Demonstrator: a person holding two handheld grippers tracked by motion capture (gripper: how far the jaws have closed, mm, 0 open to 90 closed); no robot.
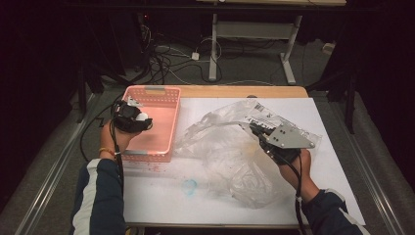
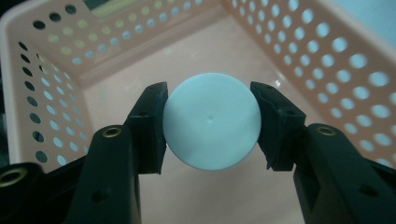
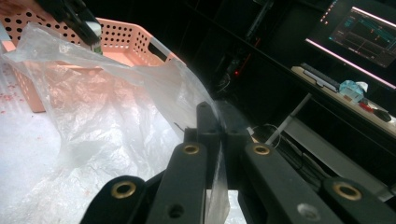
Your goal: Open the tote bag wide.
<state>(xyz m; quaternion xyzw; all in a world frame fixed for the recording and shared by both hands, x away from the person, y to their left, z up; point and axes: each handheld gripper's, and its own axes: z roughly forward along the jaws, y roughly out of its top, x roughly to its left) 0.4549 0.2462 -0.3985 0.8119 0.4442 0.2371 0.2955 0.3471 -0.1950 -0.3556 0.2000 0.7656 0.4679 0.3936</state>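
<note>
The left gripper (image 2: 211,126) holds a pale blue round cap (image 2: 212,122) inside the pink perforated basket (image 1: 164,105); its two jaws pinch the cap at opposite edges. In the left gripper view the cap turns its flat circular face, with a tiny dimple at the centre, straight toward the camera. It is a disc, so I cannot name a long axis; its flat face stands roughly upright between the pads, above the basket's bare floor. From the high view it is a small whitish spot (image 1: 142,117) at the gripper's tip (image 1: 139,120), over the left half of the basket.

The right gripper (image 3: 219,123) has its jaws pressed together on an edge of the clear plastic bag (image 1: 230,147), which sprawls crumpled over the middle of the table and rises toward the pinch (image 1: 254,129). The bag's left side lies just beside the basket.

The table (image 1: 161,196) is covered in white, with a wooden strip showing at the far edge and a faint bluish mark (image 1: 190,186) near the front. The room around it is dark: cables (image 1: 161,61) trail on the grey floor beyond, the legs of a second table (image 1: 213,49) stand behind, and a lit monitor (image 3: 359,32) glows in the right gripper view.
</note>
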